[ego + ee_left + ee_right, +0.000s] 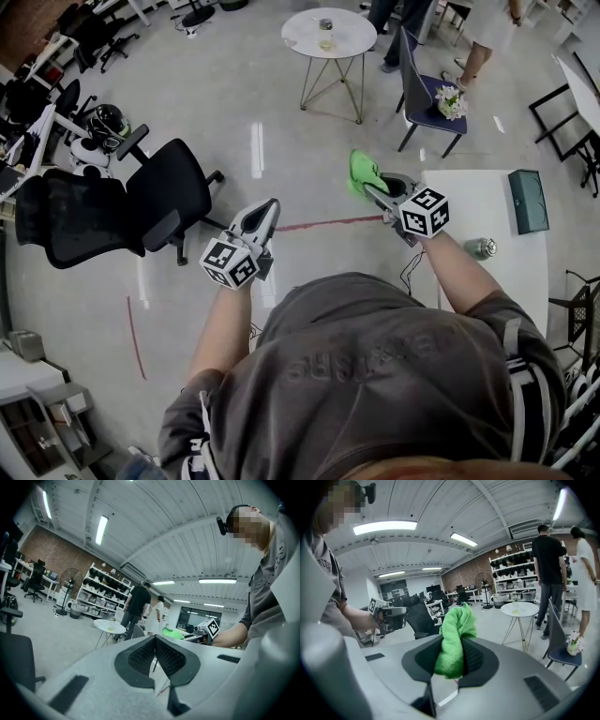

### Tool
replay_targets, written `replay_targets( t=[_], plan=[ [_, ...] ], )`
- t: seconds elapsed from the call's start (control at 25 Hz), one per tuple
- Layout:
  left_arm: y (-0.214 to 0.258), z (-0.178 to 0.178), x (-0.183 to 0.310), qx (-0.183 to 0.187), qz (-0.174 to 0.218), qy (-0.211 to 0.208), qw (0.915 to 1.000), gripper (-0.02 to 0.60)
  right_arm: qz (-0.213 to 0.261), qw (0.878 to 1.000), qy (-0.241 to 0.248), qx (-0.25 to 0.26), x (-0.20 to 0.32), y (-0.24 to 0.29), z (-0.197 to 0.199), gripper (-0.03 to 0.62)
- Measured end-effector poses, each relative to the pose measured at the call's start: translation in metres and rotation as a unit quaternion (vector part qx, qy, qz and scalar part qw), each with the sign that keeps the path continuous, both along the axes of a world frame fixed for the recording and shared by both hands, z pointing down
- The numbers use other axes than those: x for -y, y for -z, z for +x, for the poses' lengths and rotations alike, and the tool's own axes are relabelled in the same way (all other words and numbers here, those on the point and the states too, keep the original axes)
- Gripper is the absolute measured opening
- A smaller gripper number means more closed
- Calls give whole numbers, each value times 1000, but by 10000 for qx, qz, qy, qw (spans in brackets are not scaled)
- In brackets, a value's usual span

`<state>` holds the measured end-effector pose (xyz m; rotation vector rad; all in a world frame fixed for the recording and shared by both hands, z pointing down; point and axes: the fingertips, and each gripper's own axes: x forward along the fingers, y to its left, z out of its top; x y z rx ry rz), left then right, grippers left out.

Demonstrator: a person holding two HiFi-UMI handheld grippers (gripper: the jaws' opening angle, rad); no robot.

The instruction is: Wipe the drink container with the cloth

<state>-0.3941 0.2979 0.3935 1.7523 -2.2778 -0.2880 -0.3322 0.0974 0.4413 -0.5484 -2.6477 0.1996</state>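
Note:
My right gripper [373, 190] is shut on a bright green cloth [364, 172], held in the air above the floor near the left edge of a white table [469, 202]. In the right gripper view the cloth [457, 623] bulges up from between the closed pads of the right gripper [452, 641]. A small silver drink container [480, 247] stands on that table, to the right of my right forearm. My left gripper [271, 207] is shut with nothing in it, well left of the table. The left gripper view shows the pads of the left gripper [154, 644] pressed together, with the cloth [172, 633] beyond.
A teal box [528, 200] lies on the table's far right. A black office chair [141, 202] stands to the left, a round white side table [328, 33] and a blue chair [427, 98] ahead. People stand near the round table.

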Motion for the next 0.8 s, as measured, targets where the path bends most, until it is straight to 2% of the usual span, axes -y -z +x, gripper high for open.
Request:
replay_targets(
  t=[0.8],
  plan=[
    [2,7,-1,-8,-40,-41,10000,6,174,9998,100,-34,-2,1,8,78]
  ],
)
